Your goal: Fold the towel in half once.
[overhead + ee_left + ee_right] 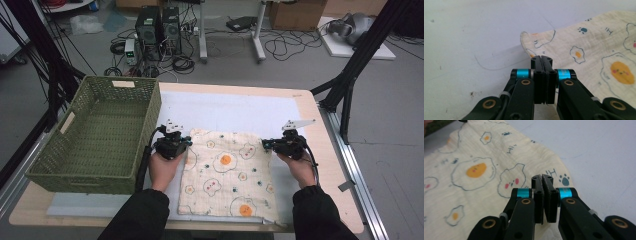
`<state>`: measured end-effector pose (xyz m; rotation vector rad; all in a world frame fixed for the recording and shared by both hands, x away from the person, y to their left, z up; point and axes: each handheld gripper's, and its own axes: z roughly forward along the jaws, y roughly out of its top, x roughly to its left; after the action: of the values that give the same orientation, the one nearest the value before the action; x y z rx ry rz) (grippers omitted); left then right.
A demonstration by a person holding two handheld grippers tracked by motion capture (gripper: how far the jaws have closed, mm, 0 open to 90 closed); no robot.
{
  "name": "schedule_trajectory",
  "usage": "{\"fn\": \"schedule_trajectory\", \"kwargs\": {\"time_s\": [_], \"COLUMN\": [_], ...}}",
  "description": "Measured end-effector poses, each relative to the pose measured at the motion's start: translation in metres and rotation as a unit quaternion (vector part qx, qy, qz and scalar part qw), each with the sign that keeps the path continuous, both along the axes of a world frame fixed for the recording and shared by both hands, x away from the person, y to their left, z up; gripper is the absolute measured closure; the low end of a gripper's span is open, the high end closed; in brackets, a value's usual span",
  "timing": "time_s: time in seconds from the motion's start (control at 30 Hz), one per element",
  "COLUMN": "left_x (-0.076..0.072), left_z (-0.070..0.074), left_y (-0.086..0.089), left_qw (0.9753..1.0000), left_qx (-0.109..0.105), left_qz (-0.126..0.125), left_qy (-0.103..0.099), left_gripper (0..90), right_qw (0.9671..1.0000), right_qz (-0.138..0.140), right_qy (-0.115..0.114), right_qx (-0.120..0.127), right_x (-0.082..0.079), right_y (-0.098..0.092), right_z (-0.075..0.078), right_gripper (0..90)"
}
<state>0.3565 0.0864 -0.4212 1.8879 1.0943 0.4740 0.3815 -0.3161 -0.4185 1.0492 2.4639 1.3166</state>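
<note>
Cream muslin, printed with fried eggs, is what we have under both tools: the cloth (227,175) lies flat on the pale mat (240,112) that covers the table (327,150), towards our near edge. To its left stands the green woven basket (100,135), just beside the cloth's left edge.

We hold the left gripper (184,142) at the cloth's far left corner. In the left gripper view its jaws are pressed together, tip to tip, low over the cloth's edge just behind that rounded corner (whether any fabric is pinched between them we cannot tell).

We hold the right gripper (266,144) at the far right corner. In the right gripper view the right gripper (545,178) has its jaws closed as well, with a hairline slit at the tips, sitting over the cloth near a small blue paw print (565,180); again, a pinch of fabric cannot be made out.

Both hands rest on the table on either side of the cloth.
</note>
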Motion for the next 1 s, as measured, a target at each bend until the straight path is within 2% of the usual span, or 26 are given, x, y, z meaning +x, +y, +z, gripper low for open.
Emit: {"fn": "schedule_trajectory", "kwargs": {"time_s": [0.1,0.23,0.3,0.37,0.47,0.67,0.77,0.83,0.9,1.0], "left_x": [-0.011,-0.028,-0.037,-0.046,-0.059,-0.083,-0.093,-0.099,-0.104,-0.104], "left_z": [0.003,0.004,0.004,0.004,0.002,0.000,-0.001,-0.002,-0.003,-0.003], "left_y": [0.002,0.004,0.005,0.007,0.013,0.026,0.029,0.030,0.032,0.033], "left_qw": [0.9998,0.9993,0.9989,0.9984,0.9980,0.9966,0.9959,0.9953,0.9942,0.9930], "left_qx": [-0.011,-0.011,-0.009,-0.018,-0.019,-0.019,-0.014,-0.004,-0.004,-0.020], "left_qz": [-0.013,-0.029,-0.037,-0.047,-0.051,-0.071,-0.083,-0.093,-0.106,-0.116], "left_qy": [-0.013,-0.021,-0.026,-0.026,-0.033,-0.037,-0.032,-0.026,-0.015,-0.002], "left_gripper": [88.6,88.6,88.6,88.6,88.6,88.5,88.4,88.1,86.0,69.4], "right_qw": [0.9999,0.9993,0.9990,0.9987,0.9980,0.9969,0.9958,0.9947,0.9944,0.9949], "right_qz": [0.008,0.018,0.025,0.033,0.045,0.067,0.083,0.096,0.101,0.092], "right_qy": [-0.014,-0.022,-0.024,-0.026,-0.025,-0.012,0.000,0.010,0.011,0.003], "right_qx": [0.007,0.024,0.029,0.029,0.036,0.039,0.037,0.033,0.030,0.041], "right_x": [-0.013,-0.033,-0.045,-0.056,-0.070,-0.096,-0.109,-0.115,-0.118,-0.115], "right_y": [-0.003,-0.006,-0.007,-0.007,-0.009,-0.008,-0.006,-0.005,-0.005,-0.007], "right_z": [0.009,0.014,0.014,0.013,0.010,0.000,-0.005,-0.007,-0.008,-0.003], "right_gripper": [88.2,88.2,88.2,88.2,88.2,88.1,88.1,87.4,81.1,71.5]}}
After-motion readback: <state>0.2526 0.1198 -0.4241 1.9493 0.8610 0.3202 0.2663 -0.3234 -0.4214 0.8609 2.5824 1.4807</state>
